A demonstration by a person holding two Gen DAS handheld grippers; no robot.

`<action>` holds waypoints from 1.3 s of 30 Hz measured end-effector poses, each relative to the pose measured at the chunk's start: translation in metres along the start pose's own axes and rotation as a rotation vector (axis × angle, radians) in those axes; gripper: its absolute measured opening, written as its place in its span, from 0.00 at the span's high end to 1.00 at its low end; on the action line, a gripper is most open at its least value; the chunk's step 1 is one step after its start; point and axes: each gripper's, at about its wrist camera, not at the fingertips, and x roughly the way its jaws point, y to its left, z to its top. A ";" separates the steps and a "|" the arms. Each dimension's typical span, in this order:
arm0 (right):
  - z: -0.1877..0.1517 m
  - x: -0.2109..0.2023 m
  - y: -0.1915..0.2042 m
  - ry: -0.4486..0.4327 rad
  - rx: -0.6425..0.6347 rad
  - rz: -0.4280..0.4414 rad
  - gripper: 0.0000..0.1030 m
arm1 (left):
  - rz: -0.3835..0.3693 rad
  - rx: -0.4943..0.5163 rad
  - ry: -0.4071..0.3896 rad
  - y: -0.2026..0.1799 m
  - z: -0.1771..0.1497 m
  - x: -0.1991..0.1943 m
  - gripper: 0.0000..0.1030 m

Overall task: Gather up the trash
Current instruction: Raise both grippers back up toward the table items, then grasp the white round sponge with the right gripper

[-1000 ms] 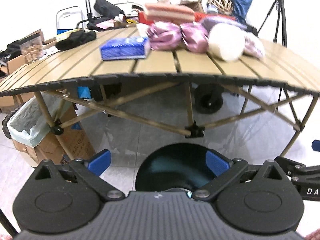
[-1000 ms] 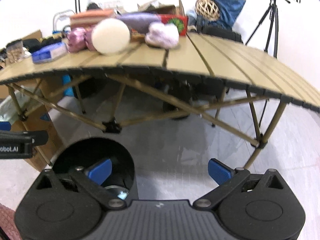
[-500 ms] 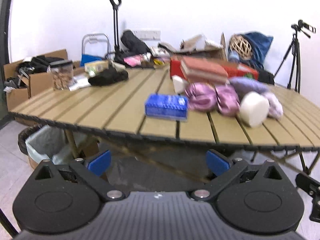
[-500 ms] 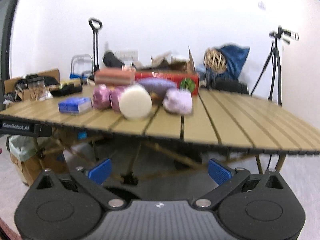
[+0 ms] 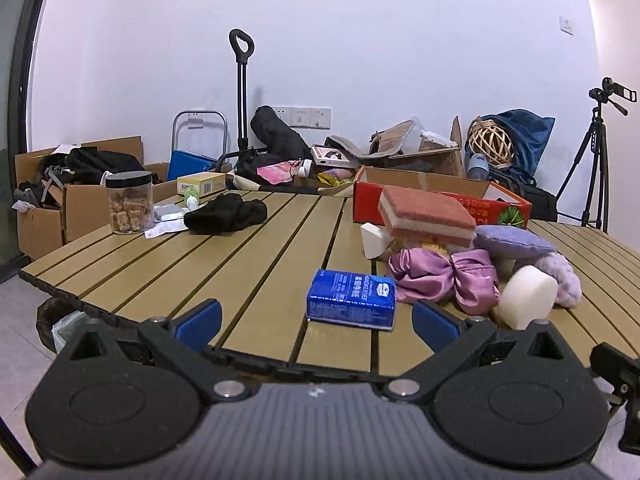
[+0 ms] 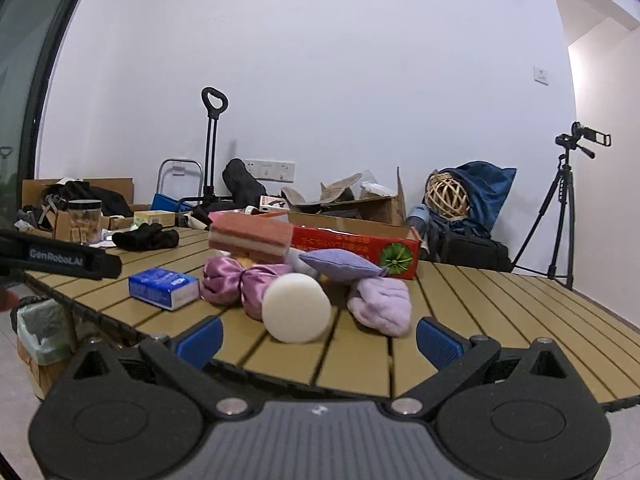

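A: Report status of both tools

B: Left gripper (image 5: 316,320): jaws spread wide, nothing between the blue fingertips (image 5: 199,319). It is held at the near edge of the slatted table (image 5: 224,268), level with the top. Right gripper (image 6: 318,340): jaws likewise spread wide, nothing held, also at the near edge, further to the right along the table

A: Location of candidate trash items?

B: All lie on the table top. The blue tissue pack (image 5: 351,299) lies flat near the front edge, directly ahead of the left gripper and apart from its fingertips. Just right of it is the pink satin bundle (image 5: 444,276), touching the white round sponge (image 5: 528,302), which stands on its edge. In the right wrist view that sponge sits centred ahead of the right gripper, with a lilac fluffy cloth (image 6: 382,306) beside it on the right

A: Items behind that group?

B: A red-and-white layered sponge block (image 5: 428,216) rests on top of the pile, tilted. A purple cushion (image 5: 512,242) lies to its right. A red carton (image 5: 504,204) stands behind them. At the far left of the table: a jar with a black lid (image 5: 129,202) and a black cloth (image 5: 226,213), well apart from the pile

A: Receptacle?

B: A lined bin (image 6: 38,328) stands on the floor under the table's left corner; its contents cannot be determined
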 end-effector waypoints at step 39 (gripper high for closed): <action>0.013 0.101 -0.016 0.063 0.092 -0.047 0.47 | -0.118 0.054 0.051 -0.036 0.015 0.046 0.00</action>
